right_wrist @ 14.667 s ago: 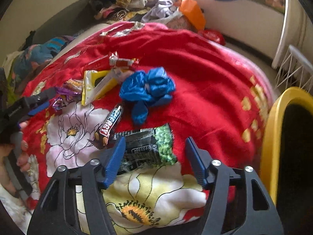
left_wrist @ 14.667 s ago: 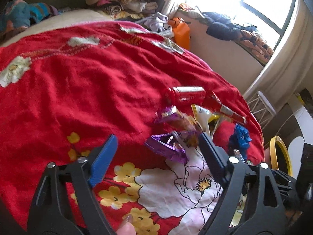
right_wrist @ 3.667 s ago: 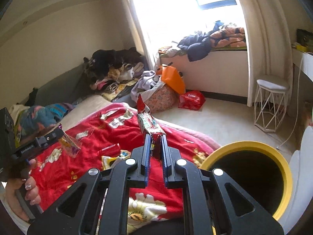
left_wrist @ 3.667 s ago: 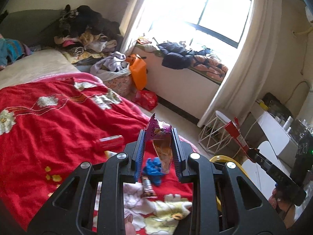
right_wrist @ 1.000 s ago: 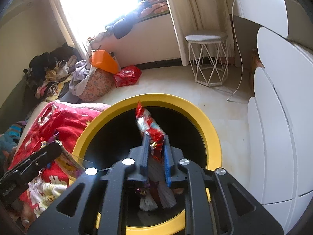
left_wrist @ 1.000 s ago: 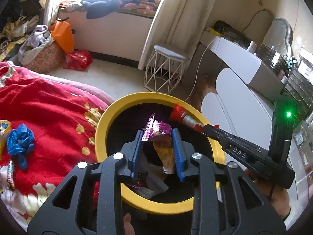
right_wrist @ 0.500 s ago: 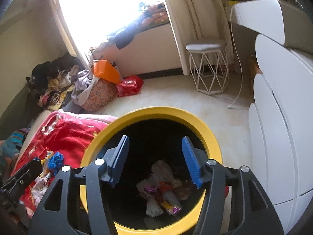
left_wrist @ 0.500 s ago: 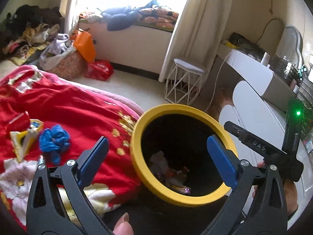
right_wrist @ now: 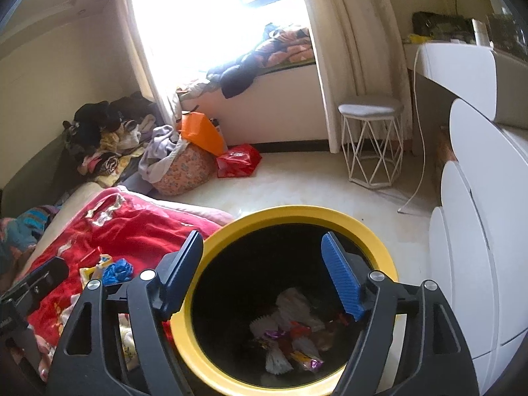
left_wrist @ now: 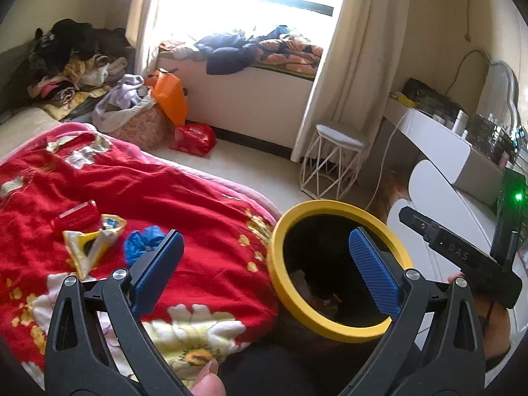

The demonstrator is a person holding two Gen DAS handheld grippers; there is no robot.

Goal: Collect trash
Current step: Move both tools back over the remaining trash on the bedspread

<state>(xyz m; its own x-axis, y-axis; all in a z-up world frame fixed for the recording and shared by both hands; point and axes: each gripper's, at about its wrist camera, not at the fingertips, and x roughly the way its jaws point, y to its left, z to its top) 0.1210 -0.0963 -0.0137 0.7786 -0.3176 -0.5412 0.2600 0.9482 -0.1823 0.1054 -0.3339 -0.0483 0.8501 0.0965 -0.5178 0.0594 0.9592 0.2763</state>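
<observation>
Lower centre, left wrist view: left gripper (left_wrist: 265,265) now spread wide and empty, its purple wrapper gone; blue wad (left_wrist: 142,244) and yellow wrapper (left_wrist: 90,242) remain on the red blanket (left_wrist: 184,198), centre left. Lower centre, right wrist view: right gripper (right_wrist: 264,275), jaws just opening, nothing between them, over the yellow-rimmed bin (right_wrist: 379,247); dropped wrappers (right_wrist: 290,340) lie at its bottom, so more pickups remain.

Wrappers (right_wrist: 287,336) in bin (right_wrist: 297,213) — bin right of bed (left_wrist: 165,191).

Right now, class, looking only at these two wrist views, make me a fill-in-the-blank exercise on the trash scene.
1. The bin has a rim coloured ____.
2. Both the left gripper and the right gripper hold ____.
3. The crumpled blue wrapper lies on the ____ blanket.
4. The wrappers already collected lie inside the ____.

Missing words: yellow; nothing; red; bin
</observation>
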